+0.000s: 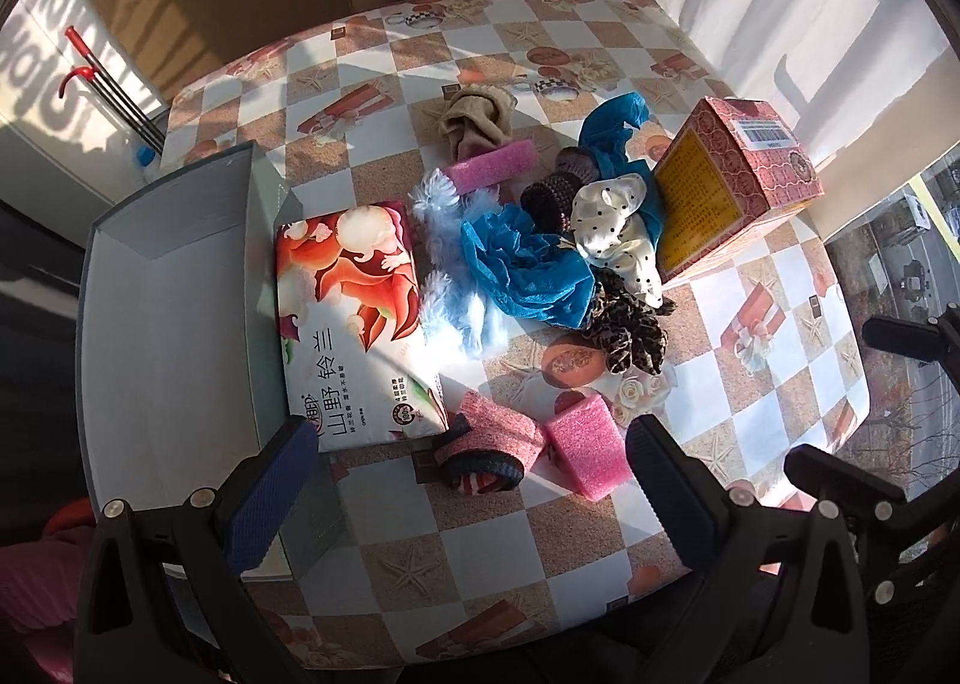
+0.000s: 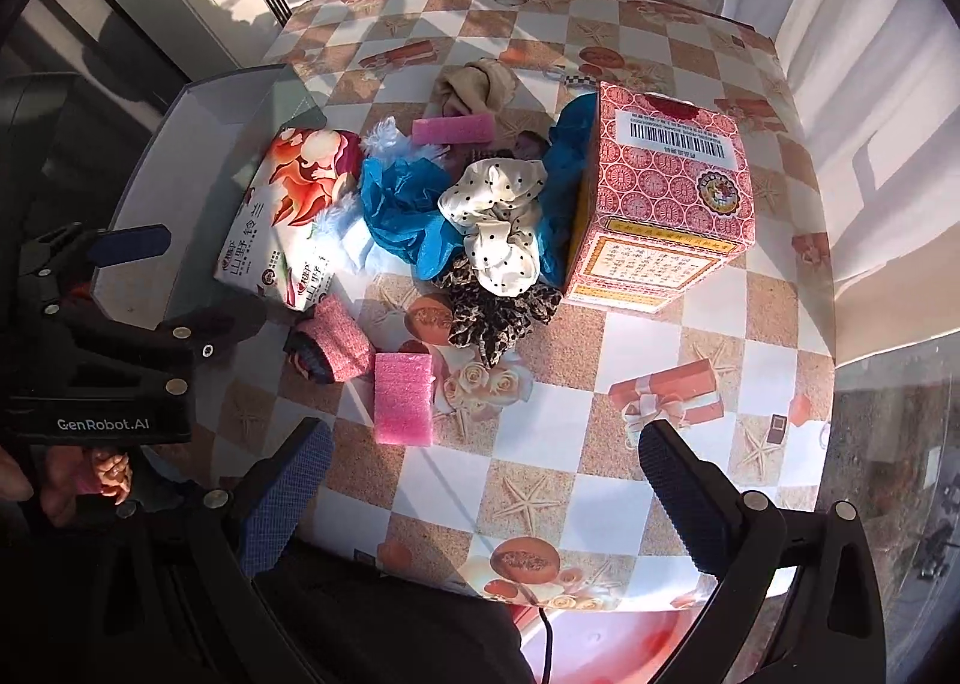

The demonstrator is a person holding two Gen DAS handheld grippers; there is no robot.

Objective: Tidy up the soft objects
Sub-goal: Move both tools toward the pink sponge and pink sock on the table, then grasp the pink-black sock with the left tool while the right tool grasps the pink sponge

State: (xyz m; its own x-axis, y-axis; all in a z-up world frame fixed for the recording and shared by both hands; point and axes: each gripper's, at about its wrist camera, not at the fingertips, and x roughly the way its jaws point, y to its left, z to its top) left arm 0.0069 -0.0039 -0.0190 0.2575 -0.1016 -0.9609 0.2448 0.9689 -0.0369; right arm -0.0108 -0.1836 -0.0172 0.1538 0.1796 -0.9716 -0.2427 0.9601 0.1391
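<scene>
A heap of soft things lies mid-table: a blue mesh pouf [image 1: 528, 270] [image 2: 399, 204], a white dotted scrunchie [image 1: 618, 228] [image 2: 498, 222], a leopard scrunchie [image 1: 630, 324] [image 2: 492, 318], a pale blue fluffy piece [image 1: 450, 264] and a beige cloth [image 1: 480, 117] [image 2: 477, 84]. A floral tissue pack [image 1: 354, 318] [image 2: 288, 216] leans on the grey box [image 1: 156, 294] [image 2: 180, 162]. A pink rolled sock [image 1: 492, 441] [image 2: 333, 348] and a pink foam block [image 1: 585, 444] [image 2: 403, 396] lie nearest. My left gripper [image 1: 474, 495] [image 2: 180, 288] is open just short of them. My right gripper [image 2: 486, 498] is open over bare tablecloth.
A pink patterned carton [image 1: 726, 186] [image 2: 660, 192] stands right of the heap. A flat pink foam strip [image 1: 495, 165] [image 2: 453, 129] lies behind it. The checked tablecloth [image 1: 690, 474] ends near my fingers. Curtains, a cardboard sheet and red-handled poles [image 1: 114, 84] ring the table.
</scene>
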